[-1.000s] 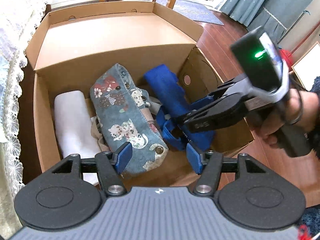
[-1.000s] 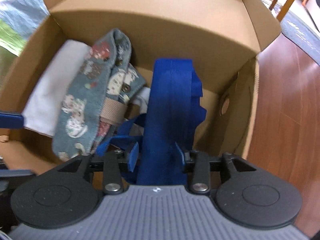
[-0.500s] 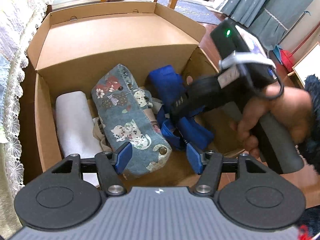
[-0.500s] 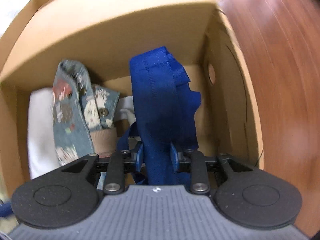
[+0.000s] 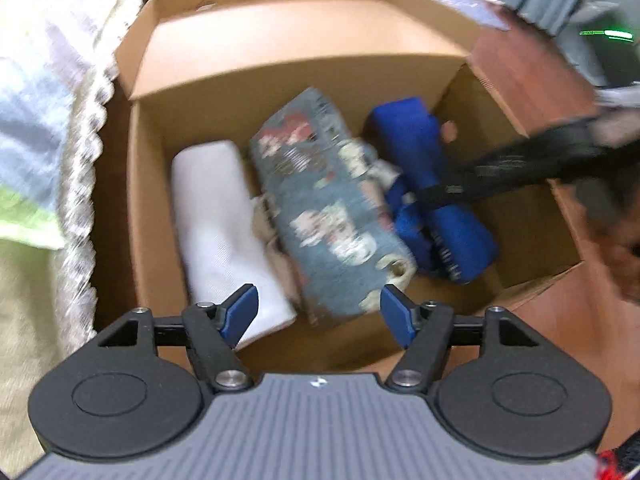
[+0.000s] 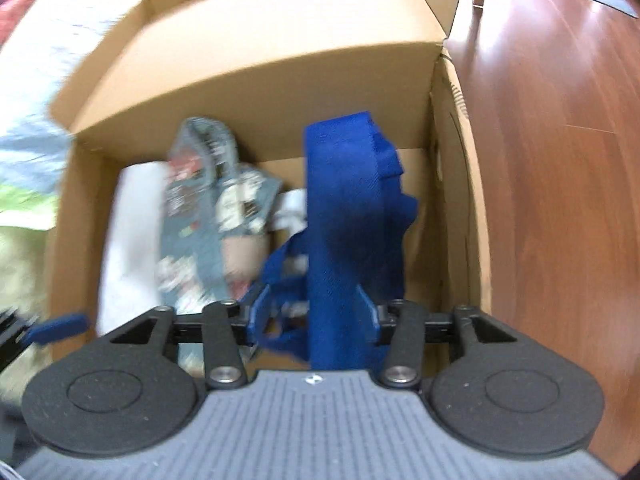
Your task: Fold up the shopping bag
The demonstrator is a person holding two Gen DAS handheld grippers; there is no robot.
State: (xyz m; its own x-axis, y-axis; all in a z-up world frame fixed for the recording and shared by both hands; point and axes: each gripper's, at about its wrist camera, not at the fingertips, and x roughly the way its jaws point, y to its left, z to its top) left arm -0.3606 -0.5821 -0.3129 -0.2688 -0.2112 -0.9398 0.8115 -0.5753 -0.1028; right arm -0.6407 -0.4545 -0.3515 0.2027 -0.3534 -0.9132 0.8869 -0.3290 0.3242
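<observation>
Your right gripper stands with its fingers apart around the folded blue shopping bag; one blue pad touches the bag on its right side, the other stays clear beside a loose strap. The bag lies in the right part of the cardboard box, next to a cat-print pouch and a white folded cloth (both are blurred). Your left gripper hovers wide open over the box's near edge and holds nothing.
</observation>
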